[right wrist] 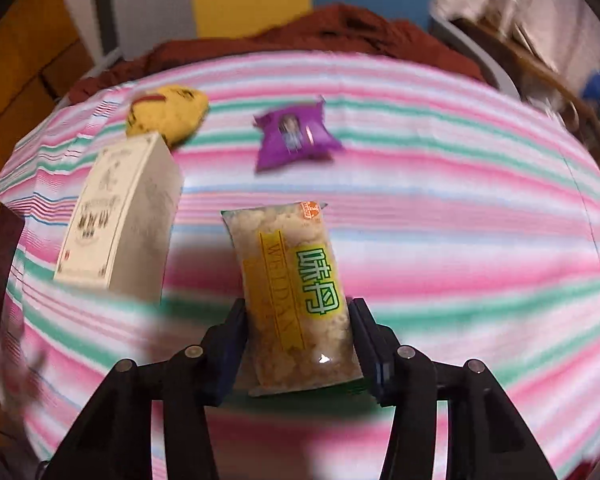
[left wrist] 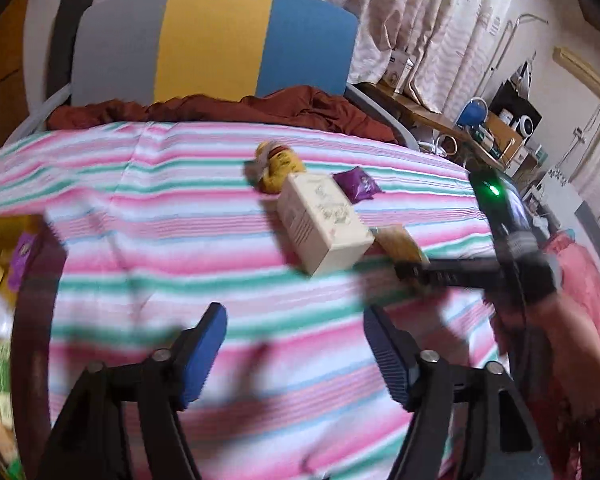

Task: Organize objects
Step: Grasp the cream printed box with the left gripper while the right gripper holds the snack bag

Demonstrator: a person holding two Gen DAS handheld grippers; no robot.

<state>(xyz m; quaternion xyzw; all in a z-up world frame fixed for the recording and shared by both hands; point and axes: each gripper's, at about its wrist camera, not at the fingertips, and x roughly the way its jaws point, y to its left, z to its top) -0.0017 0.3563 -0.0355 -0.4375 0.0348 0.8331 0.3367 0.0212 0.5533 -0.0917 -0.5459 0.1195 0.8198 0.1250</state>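
On the striped bedspread (right wrist: 440,208) lies a clear snack packet with a yellow label (right wrist: 292,272). My right gripper (right wrist: 299,306) is shut on its near end, one pad against each long side. A cream carton (right wrist: 120,208) lies to its left, a yellow soft pouch (right wrist: 168,114) beyond that, and a purple sachet (right wrist: 294,136) farther back. In the left wrist view the carton (left wrist: 324,224), the pouch (left wrist: 278,164) and the sachet (left wrist: 358,186) sit mid-bed, and the right gripper (left wrist: 410,270) covers most of the snack packet (left wrist: 400,240). My left gripper (left wrist: 296,320) hangs open over bare bedspread, holding nothing.
A container with several packets (left wrist: 4,280) shows at the left edge, blurred. A rust-red blanket (left wrist: 220,108) is bunched against the grey, yellow and blue headboard (left wrist: 216,40). A cluttered side desk (left wrist: 480,128) stands to the right. A person's hand (left wrist: 560,320) holds the right gripper.
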